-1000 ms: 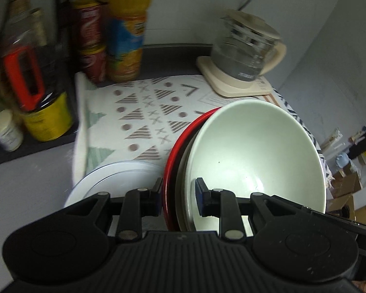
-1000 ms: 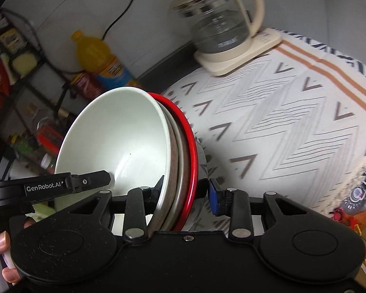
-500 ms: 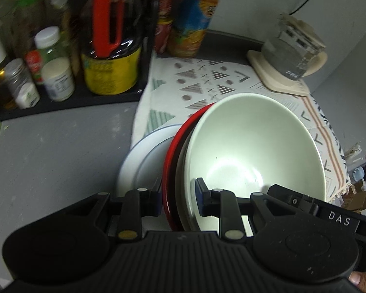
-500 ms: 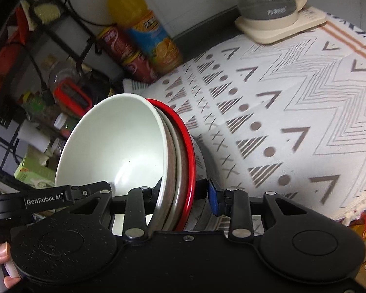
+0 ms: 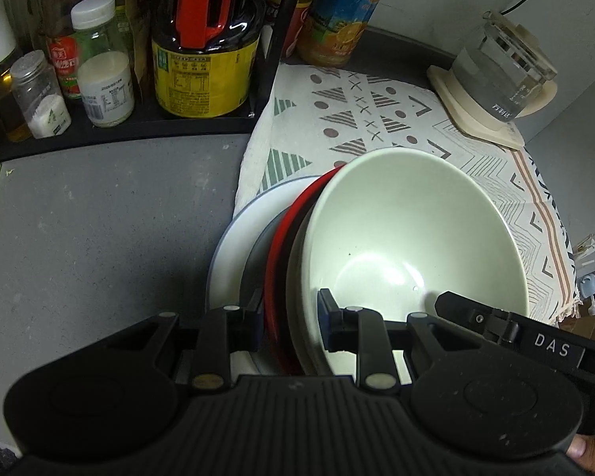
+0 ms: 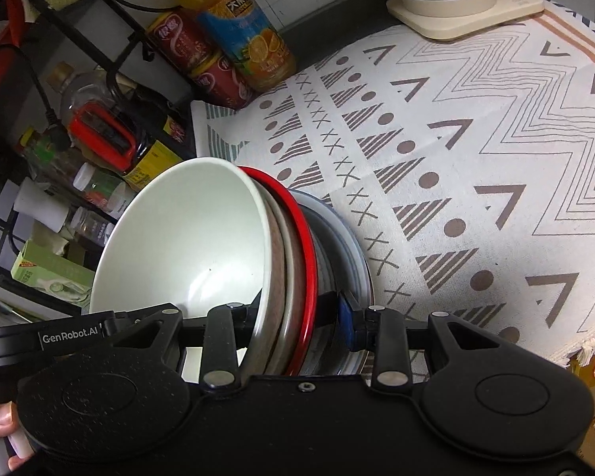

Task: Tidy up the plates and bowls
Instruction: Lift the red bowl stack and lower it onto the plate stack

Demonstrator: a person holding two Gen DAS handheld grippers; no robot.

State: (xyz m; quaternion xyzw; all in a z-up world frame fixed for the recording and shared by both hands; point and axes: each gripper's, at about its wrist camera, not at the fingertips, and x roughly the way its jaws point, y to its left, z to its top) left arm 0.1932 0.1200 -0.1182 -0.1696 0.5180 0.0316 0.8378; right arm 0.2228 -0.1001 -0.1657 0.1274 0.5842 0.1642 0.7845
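Fingers of left gripper [image 5: 290, 319] and right gripper [image 6: 295, 317] both clamp the same nested stack from opposite rims: pale bowl [image 5: 412, 238] innermost, then a brownish dish, then red plate [image 5: 275, 277]. Stack tilted above white plate [image 5: 234, 246], contact hidden. White plate lies at cloth [image 6: 476, 139] edge on grey bench [image 5: 99, 218]. Beyond: bottles [image 5: 202, 39] on rack, kettle [image 5: 496, 83] partly cropped.
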